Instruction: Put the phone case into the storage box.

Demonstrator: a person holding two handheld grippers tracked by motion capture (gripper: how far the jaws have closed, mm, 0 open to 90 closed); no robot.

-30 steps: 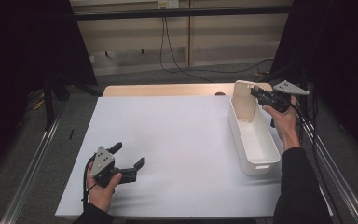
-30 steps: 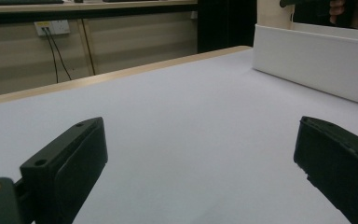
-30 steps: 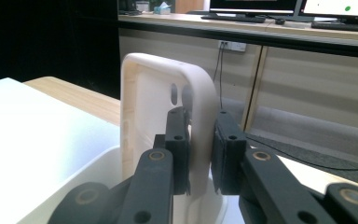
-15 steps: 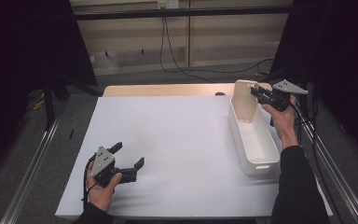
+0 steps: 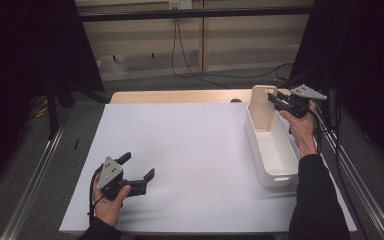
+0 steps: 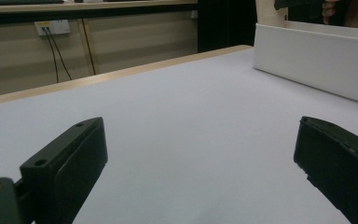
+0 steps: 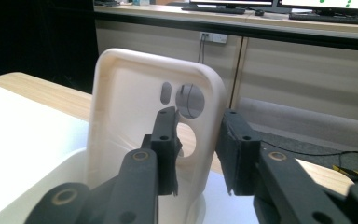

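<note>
A cream phone case (image 5: pixel 262 107) stands upright at the far end of a long white bin (image 5: pixel 267 180), camera cut-outs at the top. My right gripper (image 5: pixel 275 100) is level with the case's top right edge. In the right gripper view the case (image 7: pixel 135 107) rises just ahead, its right rim in the gap of the right gripper (image 7: pixel 198 135). The jaws have just been opening and neither pad presses on the rim. My left gripper (image 5: pixel 138 165) is held low over the white table sheet (image 5: pixel 190 150) at the front left, open and empty (image 6: pixel 200 154).
The bin (image 6: pixel 317 56) runs along the sheet's right side. A wooden table edge (image 5: pixel 180 96) shows beyond the sheet. Metal rails (image 5: pixel 35 175) flank the table, and cables (image 5: pixel 190 60) lie on the floor behind. A person's forearms enter from the bottom.
</note>
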